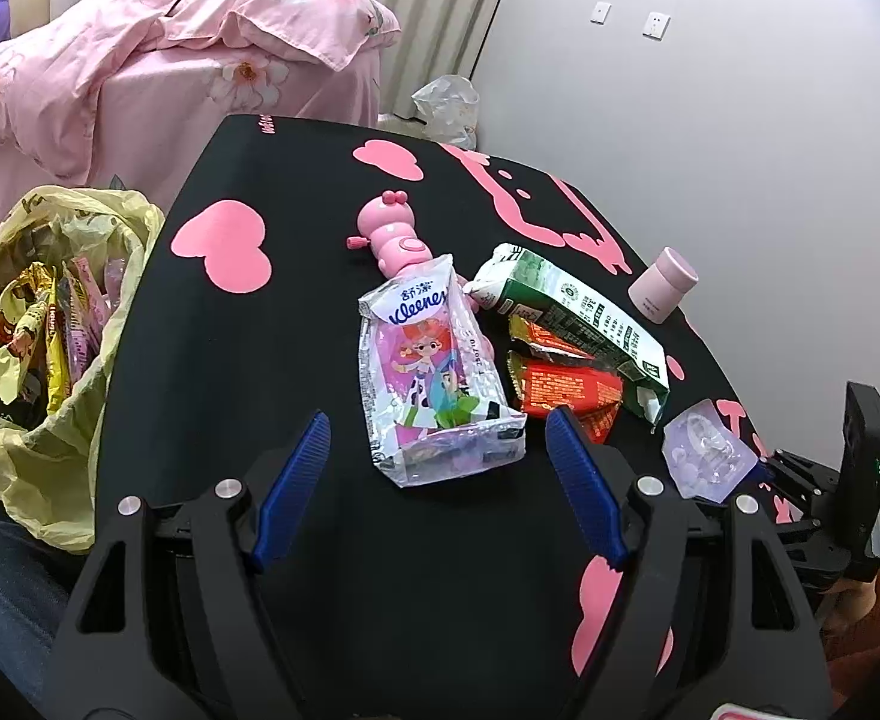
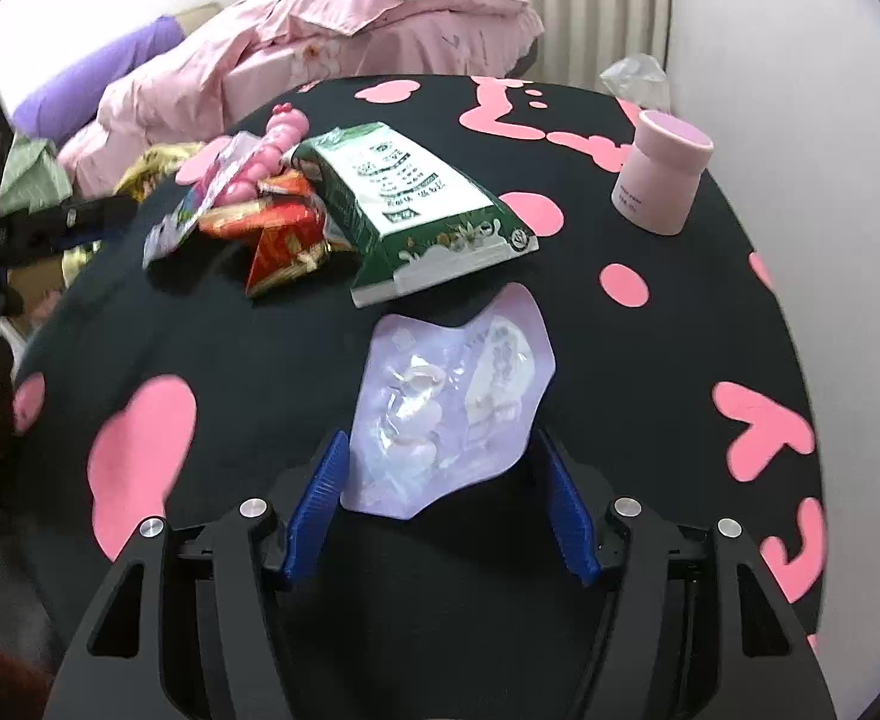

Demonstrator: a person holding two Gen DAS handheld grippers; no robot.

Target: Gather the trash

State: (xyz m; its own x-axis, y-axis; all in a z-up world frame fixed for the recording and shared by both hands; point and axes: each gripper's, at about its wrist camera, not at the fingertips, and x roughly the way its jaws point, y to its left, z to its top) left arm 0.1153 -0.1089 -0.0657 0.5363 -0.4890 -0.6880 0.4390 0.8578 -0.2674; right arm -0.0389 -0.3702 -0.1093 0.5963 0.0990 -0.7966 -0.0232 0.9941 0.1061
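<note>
Left hand-held gripper hovering wide open over the black worktop with pink hearts, holding nothing, blue fingers spread to either side of the near end of a tissue packet. Packet lying flat, stretching toward 12 o'clock, its far end overlapping a pink toy. At 2 o'clock from the packet, a crushed green-and-white milk carton resting over red snack wrappers. Farther toward 2 o'clock, well apart, a pink cup upside down. At 9 o'clock, beside the worktop edge, a yellow plastic bag holding wrappers. Right hand-held gripper likewise open, gripping nothing, fingers flanking the near end of a pale purple plastic pack flat on the worktop; contact with the fingers unclear. Beyond it at 12 o'clock, the carton; at 11 o'clock, the wrappers, toy and packet; at 1 o'clock, the cup. Pink bedding behind.
</note>
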